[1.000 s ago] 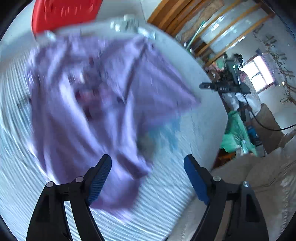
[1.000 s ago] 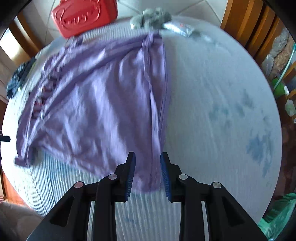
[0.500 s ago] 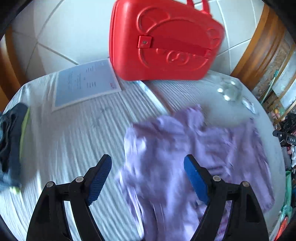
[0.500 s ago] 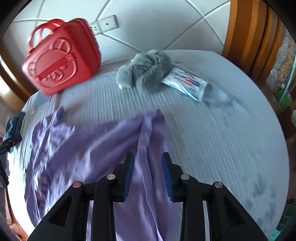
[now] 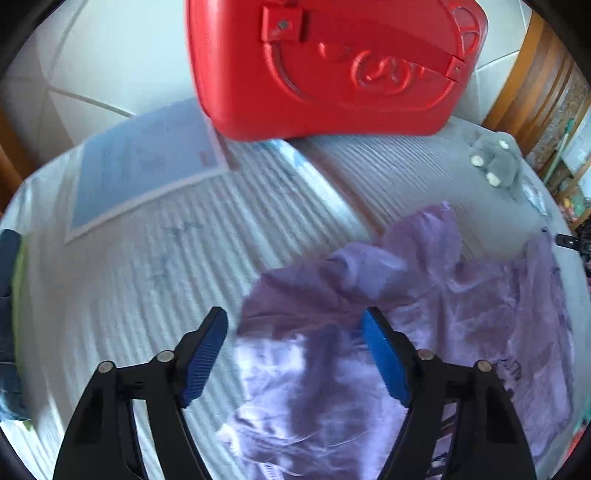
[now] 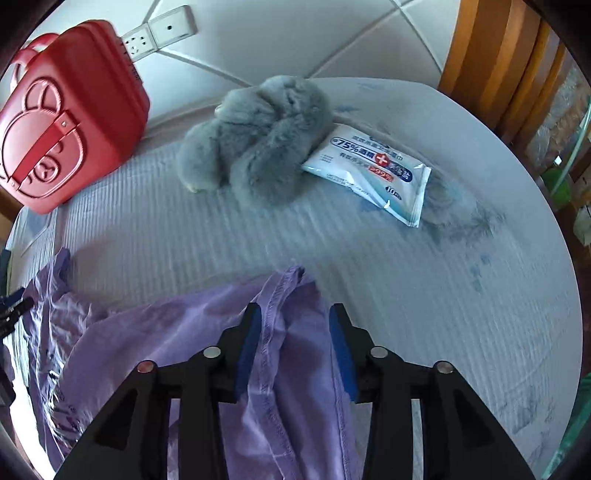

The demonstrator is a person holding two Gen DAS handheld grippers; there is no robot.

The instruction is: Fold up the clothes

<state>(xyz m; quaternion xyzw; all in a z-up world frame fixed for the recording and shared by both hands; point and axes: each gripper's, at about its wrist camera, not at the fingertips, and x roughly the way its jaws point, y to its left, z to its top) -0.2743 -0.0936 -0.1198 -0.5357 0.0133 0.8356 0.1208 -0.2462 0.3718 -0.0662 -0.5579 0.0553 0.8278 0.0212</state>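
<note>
Bkgd: white tiled wall (image 6: 288,33) w/ diagonal grout lines; socket plate (image 6: 159,31) on wall behind table. Round table, pale ribbed cloth (image 6: 424,280), blue stains at right. Wood frame (image 6: 491,62) right side. Daylight, bright.

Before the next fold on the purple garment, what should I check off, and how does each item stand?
1. Purple garment lying on the table: ok.
2. Garment flat: not ok, bunched near its far edge.
3. Right claw free of the cloth: ok, opening, hem between the pads.
4. Left claw gripping cloth: not ok, closing, nothing pinched yet.
5. Grey plush toy and wipes pack apart from the garment: ok.
</note>
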